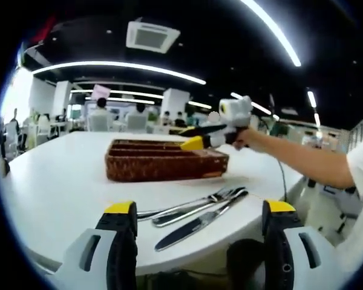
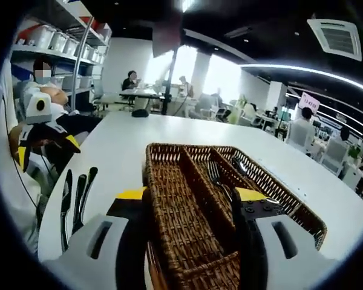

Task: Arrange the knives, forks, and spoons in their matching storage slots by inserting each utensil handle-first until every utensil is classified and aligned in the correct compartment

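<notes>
Right gripper view: right gripper [image 2: 190,208] jaws apart astride wicker tray [image 2: 187,229], fork [image 2: 216,176] inside at 12 o'clock. Left gripper [image 1: 196,232] spread, empty; utensils [image 1: 193,211] at 12 o'clock. Next: grasp one, insert handle-first.

This was a large open-plan office. A white round table [image 1: 60,175] stood in front, and beyond it at twelve o'clock people [image 1: 100,109] sat at desks between white pillars [image 1: 173,101]. Long curved light strips [image 1: 118,65] and a ceiling air-conditioning unit [image 1: 148,36] ran overhead on a dark ceiling. Shelves with storage bins [image 2: 48,37] lined a wall at ten o'clock, with bright windows [image 2: 221,75] behind seated workers.
</notes>
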